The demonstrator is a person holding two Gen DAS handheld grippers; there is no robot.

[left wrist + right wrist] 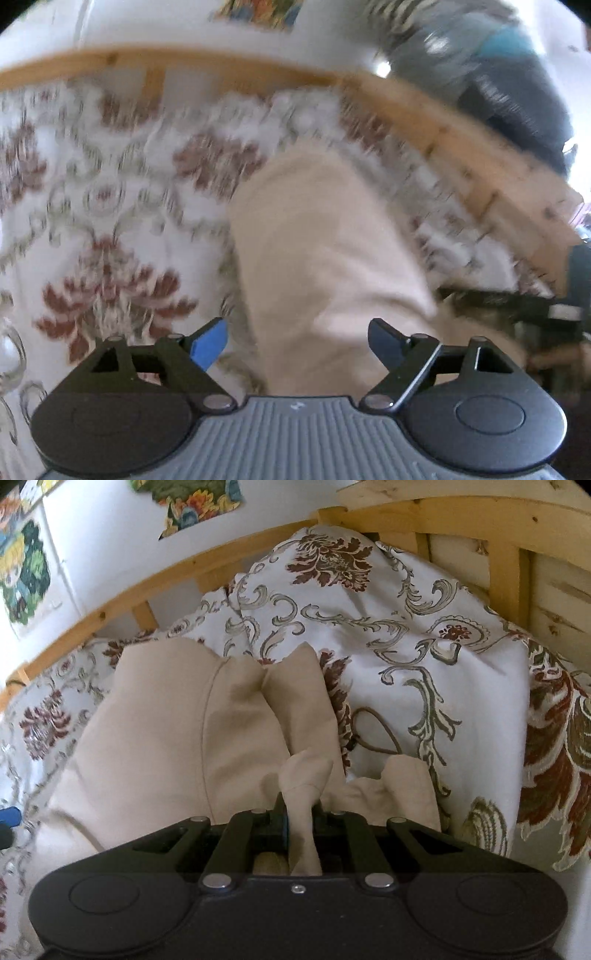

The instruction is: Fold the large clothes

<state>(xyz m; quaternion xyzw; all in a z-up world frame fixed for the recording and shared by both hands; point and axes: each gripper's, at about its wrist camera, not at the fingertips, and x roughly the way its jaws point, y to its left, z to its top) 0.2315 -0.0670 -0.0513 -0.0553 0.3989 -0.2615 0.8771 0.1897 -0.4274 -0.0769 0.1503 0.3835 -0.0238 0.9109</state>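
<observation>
A large beige garment (177,723) lies on a bed with a white floral cover (424,638). My right gripper (299,812) is shut on a bunched fold of the beige garment, which pokes up between the fingers. In the left wrist view, which is motion-blurred, the same beige garment (317,236) stretches ahead. My left gripper (297,343) is open and empty just above the cloth, its blue-padded finger (210,345) at the left and its dark finger (386,341) at the right.
A pale wooden bed frame (461,513) runs behind and to the right, also in the left wrist view (207,64). Colourful pictures (26,568) hang on the white wall. A dark blurred shape (509,96) is at upper right. A thin cord loop (373,731) lies on the cover.
</observation>
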